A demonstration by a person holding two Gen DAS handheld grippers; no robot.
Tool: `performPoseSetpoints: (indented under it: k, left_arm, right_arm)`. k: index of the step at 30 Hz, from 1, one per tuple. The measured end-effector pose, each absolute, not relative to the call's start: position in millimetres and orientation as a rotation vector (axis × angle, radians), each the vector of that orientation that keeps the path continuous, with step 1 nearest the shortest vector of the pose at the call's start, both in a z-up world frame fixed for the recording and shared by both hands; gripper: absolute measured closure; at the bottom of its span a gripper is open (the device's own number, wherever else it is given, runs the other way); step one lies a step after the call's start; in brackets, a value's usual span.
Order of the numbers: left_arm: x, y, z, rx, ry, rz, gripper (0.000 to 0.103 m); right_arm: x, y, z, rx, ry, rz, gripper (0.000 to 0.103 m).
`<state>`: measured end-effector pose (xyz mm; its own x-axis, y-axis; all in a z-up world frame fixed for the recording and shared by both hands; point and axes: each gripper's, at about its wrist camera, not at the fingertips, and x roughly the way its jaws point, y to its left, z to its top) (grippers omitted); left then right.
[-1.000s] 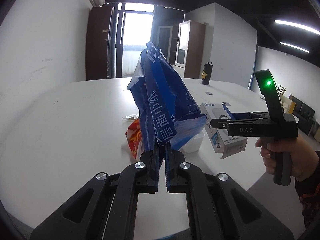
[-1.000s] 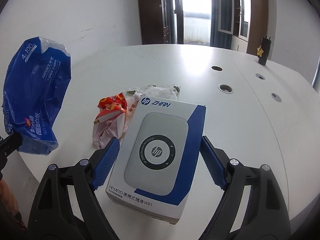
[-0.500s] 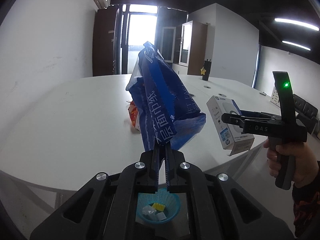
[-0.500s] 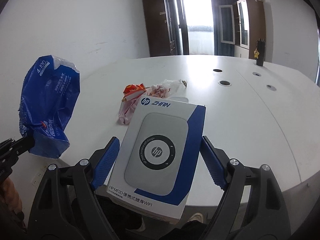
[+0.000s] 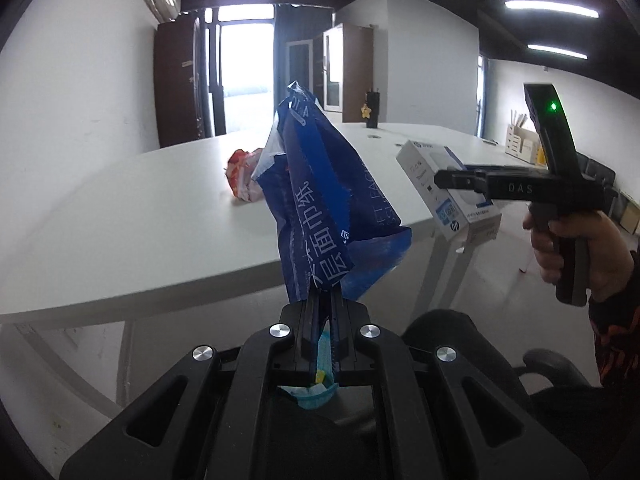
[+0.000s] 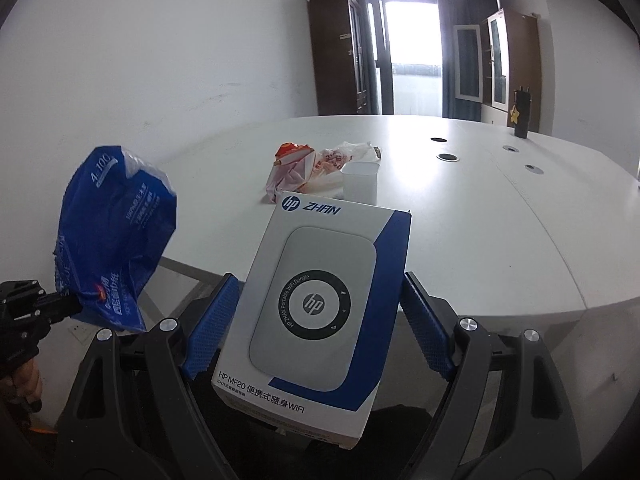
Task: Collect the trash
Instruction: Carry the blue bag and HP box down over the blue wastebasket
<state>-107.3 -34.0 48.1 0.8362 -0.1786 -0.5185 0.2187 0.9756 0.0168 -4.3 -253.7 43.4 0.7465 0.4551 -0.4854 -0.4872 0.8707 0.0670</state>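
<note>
- Claw on the left is seen clamped shut on the lower edge of the blue tissue wrapper, which is held upright off the near edge of the desk.
- The right claw is seen gripping the white and blue HP box by its two long sides, its blue pads pressed wide apart against it.
- Compared with a second ago, both items have been carried back from above the desk to beyond its near edge, and a desk leg and a chair are now brought into view below.
- A light blue basket holding scraps is glimpsed beneath the left claw, below desk level; it is judged to be the bin, so both items appear close to being dropped.
- Still left on the desk, well back from its near edge, are a red and white crumpled wrapper and a small white cup just beside it.
- On the box, "hp ZHAN", "HP Portable WiFi Dongle" and "HP MF20 便携式随身WiFi" can be read.
- On the blue wrapper, "4.100" and large characters including "面巾纸" are legible; smaller print is too blurred.
- "DAS" is printed on the right claw's body, where a green light is lit.
</note>
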Motion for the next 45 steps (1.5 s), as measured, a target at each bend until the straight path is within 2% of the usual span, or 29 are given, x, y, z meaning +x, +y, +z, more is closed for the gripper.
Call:
performPoseSetpoints:
  k: [8,21,36,45]
  left_arm:
    - [-82.6,-40.9,-14.9,0.057,0.716,-0.285,0.099]
    - [-24.1,-23.8,-126.4,0.016,0.874,-0.204,0.099]
    - [67.2,-9.4,-191.0,-0.019,1.039,-0.157,0.099]
    - [117.6,13.3,-231.6,-0.206,1.240,-0.169,0.099]
  right_arm:
    - [-39.1,-235.1,-9.9,-0.185,0.612,0.528,0.026]
    - [2.7,-205.7,-120.6,-0.127,0.834,0.595,0.026]
    - [81.6,-182.8,-208.2,-0.145,0.998,0.530,0.026]
    - [117.2,-163.1,-241.0,-0.126,1.089,0.507,0.026]
